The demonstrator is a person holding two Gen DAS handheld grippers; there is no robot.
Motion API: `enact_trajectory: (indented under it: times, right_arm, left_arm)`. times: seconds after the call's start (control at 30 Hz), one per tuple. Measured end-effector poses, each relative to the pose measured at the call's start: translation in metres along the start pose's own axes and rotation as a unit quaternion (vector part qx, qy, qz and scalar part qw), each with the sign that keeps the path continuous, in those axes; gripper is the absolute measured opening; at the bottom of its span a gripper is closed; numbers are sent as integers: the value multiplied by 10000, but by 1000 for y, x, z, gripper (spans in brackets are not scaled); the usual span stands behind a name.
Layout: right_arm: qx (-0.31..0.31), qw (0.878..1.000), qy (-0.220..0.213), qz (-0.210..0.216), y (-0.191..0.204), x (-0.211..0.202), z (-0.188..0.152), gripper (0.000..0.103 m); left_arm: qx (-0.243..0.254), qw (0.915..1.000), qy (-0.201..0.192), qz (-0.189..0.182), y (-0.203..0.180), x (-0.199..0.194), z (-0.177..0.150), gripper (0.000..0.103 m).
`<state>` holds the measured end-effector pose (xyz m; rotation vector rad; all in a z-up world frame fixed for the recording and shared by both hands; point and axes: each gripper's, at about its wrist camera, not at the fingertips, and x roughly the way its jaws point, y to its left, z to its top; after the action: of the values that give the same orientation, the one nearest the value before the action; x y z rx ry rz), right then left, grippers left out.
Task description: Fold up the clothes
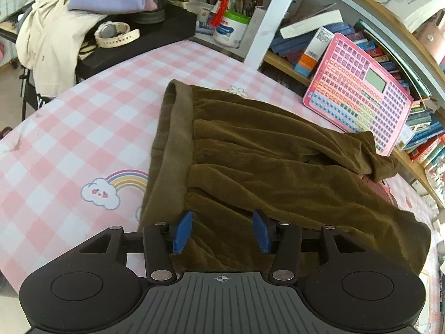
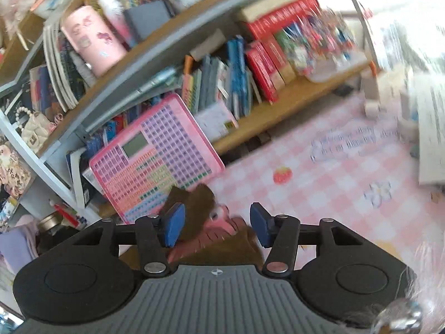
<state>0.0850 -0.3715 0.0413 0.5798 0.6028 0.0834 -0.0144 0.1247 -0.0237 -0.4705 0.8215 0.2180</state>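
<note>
An olive-brown velvety garment (image 1: 264, 164) with a wide elastic waistband lies spread on the pink checked table cover (image 1: 83, 117), its waistband toward the left and a rumpled corner at the far right. My left gripper (image 1: 222, 229) hovers over its near part, blue pads apart and nothing pinched between them. In the right wrist view, a corner of the same brown garment (image 2: 200, 203) lies below my right gripper (image 2: 217, 225), whose blue pads stand apart and clear of the cloth. This view is blurred.
A pink toy keyboard tablet (image 1: 358, 91) leans against the bookshelf (image 1: 417, 167) right behind the garment. A black stand with a white watch (image 1: 116, 34), a cream garment (image 1: 47, 41) and a lilac cloth sits at the back left. Papers (image 2: 431, 128) lie at the right.
</note>
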Motion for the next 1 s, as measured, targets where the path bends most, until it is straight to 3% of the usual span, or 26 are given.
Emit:
enact_trajectory:
  times: [0.27,0.43,0.6,0.7,0.77,0.87,1.0]
  right_arm:
    - [132,9935,944,-628,-41,-3,-53,48]
    - [141,9891,1178,-869,-48,-5,-74,48]
    - [305,9883,1284,-765,-51,-7,-77,47]
    - [410,9875,1457,-447,-47,1,-81,48]
    - [302,9875,1481,-443,-42,12,-81,48]
    - [-355,9883,1267,-771,-28,29,-74,47]
    - [-1113,9803,1299,-987,-17,52,-70,45]
  left_arm:
    - [55,9999,92,20,0,4,1,52]
    - [122,9999,108,34,0,5,1,53]
    - [134,9999,78,20,1,3,-3,53]
    - [187,9998,71,44,-1,4,-4,54]
    - [279,9996,72,67,-4,4,-4,57]
    - [326,9994,55,77,-7,3,-5,58]
    - [302,9995,33,48,-5,3,-6,58]
